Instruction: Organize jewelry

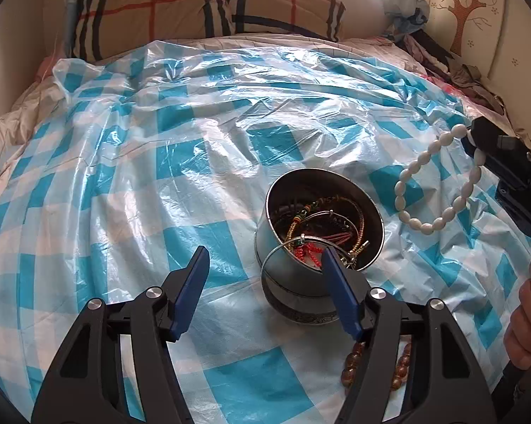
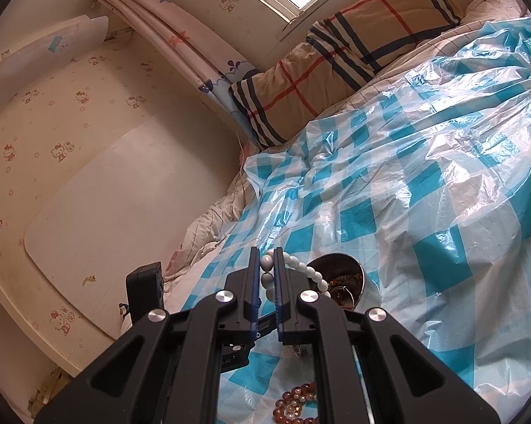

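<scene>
Bed covered by a crinkled plastic sheet [image 1: 166, 162] in a blue-and-white check, laid over pale bedding; a plaid pillow [image 1: 195, 10] lies at the far end under the window, and a curtain [image 2: 180, 49] with a star print hangs beside it. Metal tin [image 1: 322, 226], round, lidless, standing on the sheet near the middle; it holds a tangle of jewelry: thin wire hoops, braided cord pieces and a strand of red beads [image 1: 306, 252]. One wire hoop [image 1: 286, 258] hangs over the near rim, partly outside the tin. Left gripper [image 1: 265, 279]: blue fingers spread wide, nothing between them, poised low over the sheet with its right finger in front of the tin's near rim. Right gripper [image 2: 267, 275]: fingers pressed together, pinching a white bead bracelet [image 1: 438, 183] of oval beads; the loop dangles free below the fingertips, up in the air to the right of the tin and apart from it. A person's hand [image 1: 528, 318] grips the right gripper's handle at the frame edge. Amber bead bracelet [image 2: 297, 404], brown and glossy, lying on the sheet on the near side of the tin, partly hidden under the gripper bodies in both views.
</scene>
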`<state>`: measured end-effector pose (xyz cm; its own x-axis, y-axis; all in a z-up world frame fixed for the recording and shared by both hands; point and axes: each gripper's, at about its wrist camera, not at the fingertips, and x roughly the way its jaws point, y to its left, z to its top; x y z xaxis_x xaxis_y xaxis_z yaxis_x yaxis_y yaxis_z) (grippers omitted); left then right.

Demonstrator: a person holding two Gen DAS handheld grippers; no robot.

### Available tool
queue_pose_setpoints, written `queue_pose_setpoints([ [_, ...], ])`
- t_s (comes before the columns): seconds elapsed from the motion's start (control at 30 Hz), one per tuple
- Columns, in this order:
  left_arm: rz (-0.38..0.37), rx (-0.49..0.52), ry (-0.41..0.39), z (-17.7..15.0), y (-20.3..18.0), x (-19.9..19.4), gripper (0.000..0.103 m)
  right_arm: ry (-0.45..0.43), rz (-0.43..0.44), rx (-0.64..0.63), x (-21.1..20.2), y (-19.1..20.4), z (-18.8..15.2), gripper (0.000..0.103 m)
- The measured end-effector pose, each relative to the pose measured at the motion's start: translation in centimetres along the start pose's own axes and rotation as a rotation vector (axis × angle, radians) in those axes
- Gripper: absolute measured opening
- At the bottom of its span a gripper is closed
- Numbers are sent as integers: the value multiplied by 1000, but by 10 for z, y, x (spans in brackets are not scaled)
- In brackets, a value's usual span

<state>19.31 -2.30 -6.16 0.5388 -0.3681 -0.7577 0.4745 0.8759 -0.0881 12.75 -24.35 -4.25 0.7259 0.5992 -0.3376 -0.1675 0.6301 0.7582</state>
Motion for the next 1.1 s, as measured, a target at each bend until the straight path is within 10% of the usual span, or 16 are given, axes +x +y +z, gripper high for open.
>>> queue_pose_setpoints([
  [0.23, -100, 43, 33, -1, -8, 11, 70, 7, 0, 5, 2, -3, -1, 8],
  [0.67, -152, 17, 105, -23, -19, 4, 5, 7, -1, 4, 2, -2, -1, 9],
  [1.1, -159, -72, 4, -2, -11, -38, 3, 4, 0, -18, 3, 5, 2, 9],
])
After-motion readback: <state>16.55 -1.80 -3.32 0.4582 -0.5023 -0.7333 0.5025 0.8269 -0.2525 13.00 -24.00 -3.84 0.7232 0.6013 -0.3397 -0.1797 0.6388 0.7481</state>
